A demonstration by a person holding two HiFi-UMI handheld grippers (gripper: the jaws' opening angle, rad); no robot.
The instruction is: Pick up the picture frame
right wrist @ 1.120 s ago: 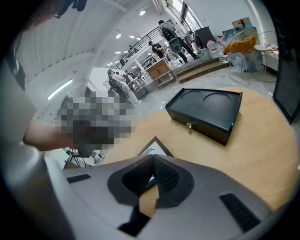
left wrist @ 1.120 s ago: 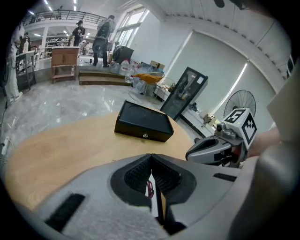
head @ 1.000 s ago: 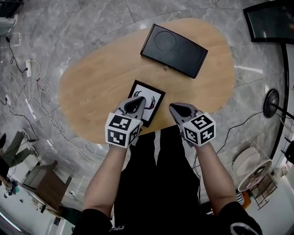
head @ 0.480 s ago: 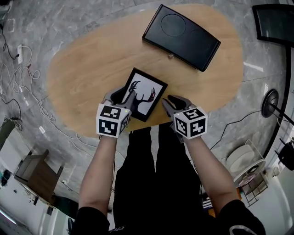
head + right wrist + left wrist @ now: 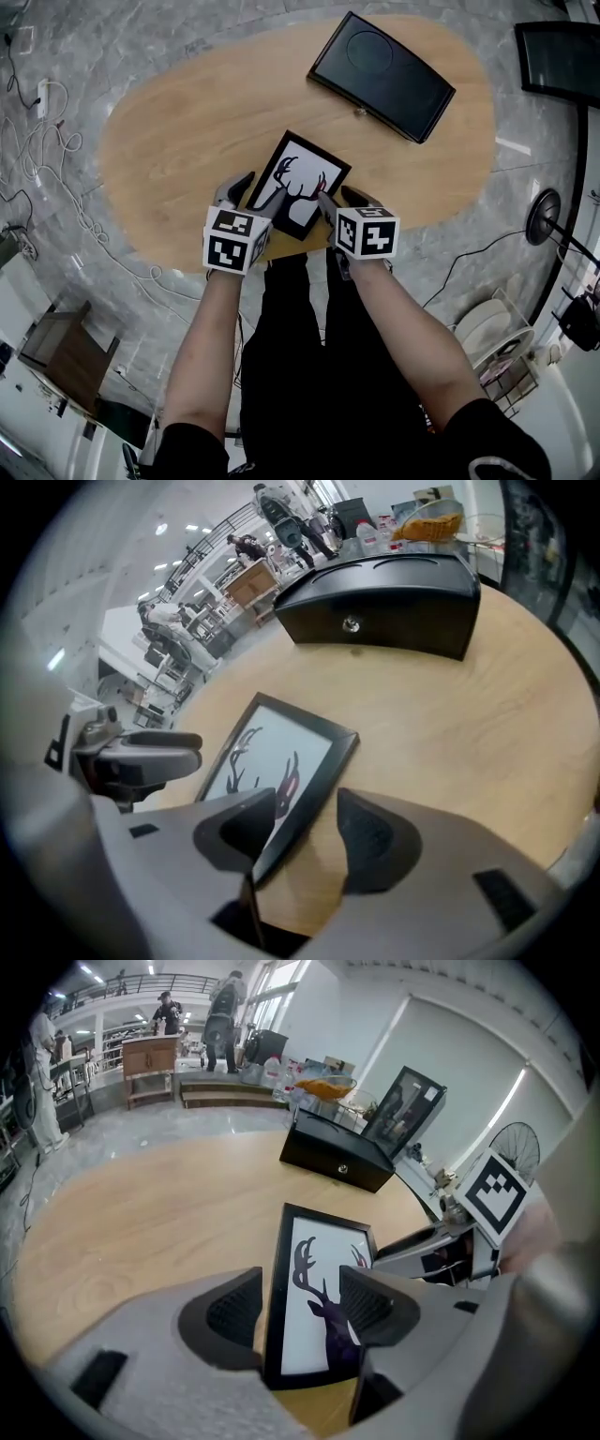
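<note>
The picture frame (image 5: 302, 181), black-rimmed with a deer's head on white, lies flat on the oval wooden table (image 5: 187, 122). My left gripper (image 5: 253, 195) stands over the frame's near left edge and my right gripper (image 5: 341, 202) over its near right edge. In the left gripper view the frame (image 5: 319, 1274) has its left rim between the opening jaws of the left gripper (image 5: 300, 1309), pads clear of it. In the right gripper view the frame (image 5: 281, 752) has its right rim between the opening jaws of the right gripper (image 5: 307, 836), also untouched.
A black box (image 5: 382, 77) with a small latch sits at the table's far side, behind the frame. Cables (image 5: 47, 169) trail on the marble floor at left. A fan base (image 5: 542, 217) and a dark screen (image 5: 562, 56) stand at right.
Both grippers have come down and forward from the table's near edge onto the frame's near corners. Their jaws, shut before, now stand apart around the frame's rims.
</note>
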